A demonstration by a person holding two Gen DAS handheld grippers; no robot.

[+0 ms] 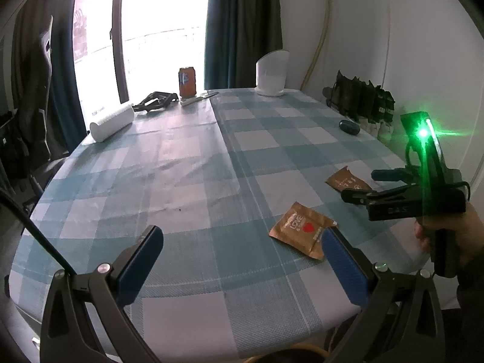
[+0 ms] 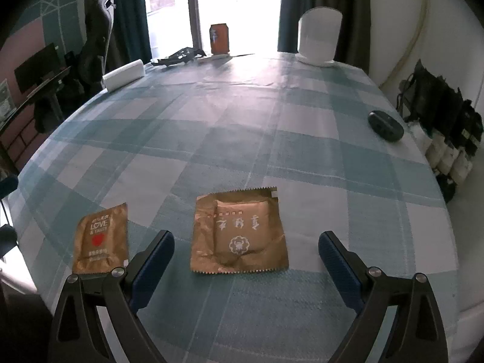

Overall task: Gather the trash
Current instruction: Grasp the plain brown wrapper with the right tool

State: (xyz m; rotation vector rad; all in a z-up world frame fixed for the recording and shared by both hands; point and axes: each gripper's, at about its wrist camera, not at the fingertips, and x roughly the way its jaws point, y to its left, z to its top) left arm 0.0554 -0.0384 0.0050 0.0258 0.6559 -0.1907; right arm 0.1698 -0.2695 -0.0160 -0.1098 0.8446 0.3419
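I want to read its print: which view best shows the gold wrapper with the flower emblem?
The right wrist view: the gold square foil wrapper with the flower emblem lies flat, whole and close. The left wrist view shows it distant, slanted, partly behind the right hand-held gripper.

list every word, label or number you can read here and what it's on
"LOVE", above a red heart: on the left brown wrapper.
Stylised characters and a round emblem, facing away from the camera, not readable: on the larger brown wrapper.
White mark, too blurred to read: on the orange can.
Small lines beneath the heart: too small to read.
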